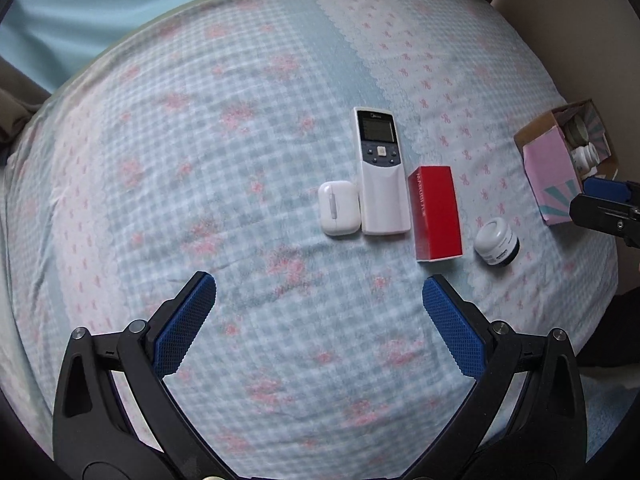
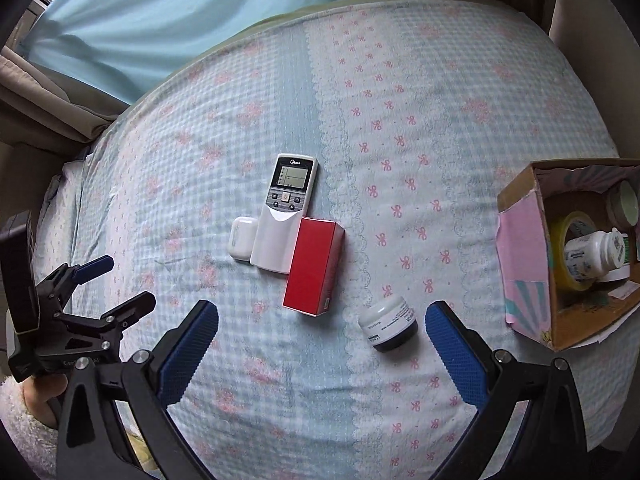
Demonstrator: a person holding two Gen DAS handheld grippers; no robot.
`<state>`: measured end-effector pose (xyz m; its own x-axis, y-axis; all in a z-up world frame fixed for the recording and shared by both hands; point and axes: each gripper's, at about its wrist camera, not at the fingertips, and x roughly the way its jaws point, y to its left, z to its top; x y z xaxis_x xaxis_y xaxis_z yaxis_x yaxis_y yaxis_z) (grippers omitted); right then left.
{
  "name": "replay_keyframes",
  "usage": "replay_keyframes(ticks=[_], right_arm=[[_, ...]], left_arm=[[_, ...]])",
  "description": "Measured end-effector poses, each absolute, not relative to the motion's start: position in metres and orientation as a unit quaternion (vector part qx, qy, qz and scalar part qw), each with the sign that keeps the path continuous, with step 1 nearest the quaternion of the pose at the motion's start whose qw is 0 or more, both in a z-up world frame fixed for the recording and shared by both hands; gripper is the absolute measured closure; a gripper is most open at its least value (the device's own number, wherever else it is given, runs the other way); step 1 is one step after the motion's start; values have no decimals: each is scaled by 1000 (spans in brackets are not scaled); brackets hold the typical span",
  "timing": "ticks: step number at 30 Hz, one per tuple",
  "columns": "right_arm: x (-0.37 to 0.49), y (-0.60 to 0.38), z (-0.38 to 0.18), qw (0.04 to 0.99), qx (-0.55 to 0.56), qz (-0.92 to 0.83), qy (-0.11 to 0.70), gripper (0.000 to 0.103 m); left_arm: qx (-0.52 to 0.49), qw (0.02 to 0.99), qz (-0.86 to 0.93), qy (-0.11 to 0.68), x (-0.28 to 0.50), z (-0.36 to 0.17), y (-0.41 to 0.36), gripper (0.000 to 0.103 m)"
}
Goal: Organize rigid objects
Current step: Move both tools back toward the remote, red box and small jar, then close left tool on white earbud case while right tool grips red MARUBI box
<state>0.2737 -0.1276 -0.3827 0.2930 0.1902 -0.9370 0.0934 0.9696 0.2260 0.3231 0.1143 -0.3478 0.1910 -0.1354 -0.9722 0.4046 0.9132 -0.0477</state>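
Both tongs spread wide, nothing pinched. Left tongs hover over bare bedsheet, short of the row of items. Right tongs hover low over the bed, small jar sitting just inside the right-hand finger.

On the bed, in a row: white earbud case touching the left side of the remote, red box lying flat just beside the remote's right edge, white-lidded jar apart from it further right.

Cardboard box with pink side at the right edge of the bed. Inside: tape roll, white pill bottle on its side across it, another round tub behind.

Left tongs also visible in the right wrist view, held by a hand in a fuzzy white sleeve.
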Motion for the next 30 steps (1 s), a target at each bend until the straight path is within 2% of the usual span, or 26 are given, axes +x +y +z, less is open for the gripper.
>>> replay_keyframes(ticks=[7, 9, 17, 19, 20, 25, 27, 30], right_arm=[[310, -107, -437, 764, 111, 31, 634, 0], [317, -102, -449, 757, 111, 34, 643, 11], [338, -90, -491, 734, 123, 13, 668, 21], [341, -88, -499, 728, 123, 9, 674, 25], [343, -87, -504, 724, 116, 3, 680, 31], [343, -93, -525, 708, 138, -6, 693, 35], [344, -95, -530, 707, 144, -5, 693, 39], [346, -98, -536, 705, 155, -1, 692, 45]], left_arm=[[248, 737, -237, 582, 346, -401, 91, 0], [290, 727, -261, 565, 350, -413, 81, 0], [438, 645, -382, 496, 355, -460, 37, 1], [469, 613, -418, 480, 350, -470, 30, 4], [478, 599, -434, 474, 350, -474, 27, 7], [495, 556, -484, 460, 352, -487, 20, 17], [491, 544, -501, 461, 353, -489, 19, 26], [484, 536, -523, 453, 347, -489, 14, 33]])
